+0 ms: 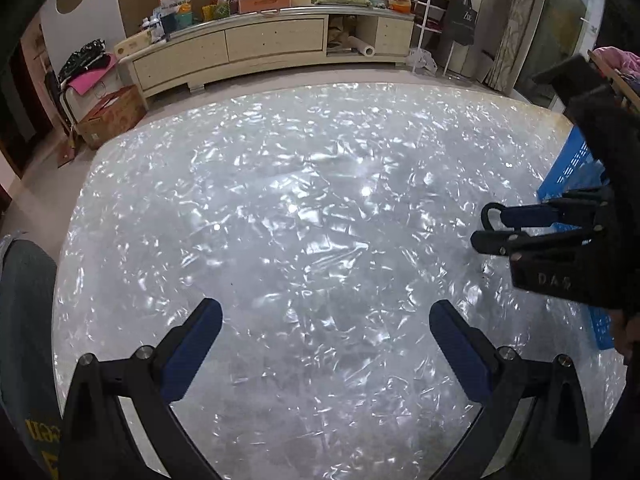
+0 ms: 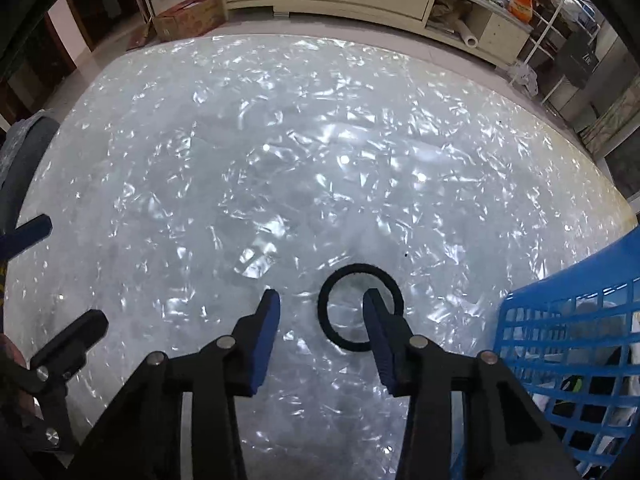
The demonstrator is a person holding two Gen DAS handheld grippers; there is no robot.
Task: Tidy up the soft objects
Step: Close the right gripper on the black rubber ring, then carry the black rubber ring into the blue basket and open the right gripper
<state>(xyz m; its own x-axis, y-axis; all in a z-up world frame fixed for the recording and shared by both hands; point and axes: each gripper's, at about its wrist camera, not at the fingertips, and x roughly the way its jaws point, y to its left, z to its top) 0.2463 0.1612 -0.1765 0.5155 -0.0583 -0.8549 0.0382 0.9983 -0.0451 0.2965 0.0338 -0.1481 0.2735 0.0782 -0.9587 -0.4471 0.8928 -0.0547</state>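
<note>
The black hair tie [image 2: 360, 307] beside the blue basket [image 2: 560, 320] looks light and limp. The right gripper [image 2: 320, 304], half-open, straddles its near band without pinching it; grip there.

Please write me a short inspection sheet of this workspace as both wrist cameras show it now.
Surface: round pearly table, glossy, mostly bare.
Job's things: black hair band flat on the table; blue basket at the right edge, soft items inside.
Clutter: nothing seen on the table.
Grippers: left tool open and empty; right tool part-closed, one finger inside the band's ring, not gripping.
Cables: nothing seen.
Surroundings: low cabinet crowded on top, cardboard box, white rack.
</note>
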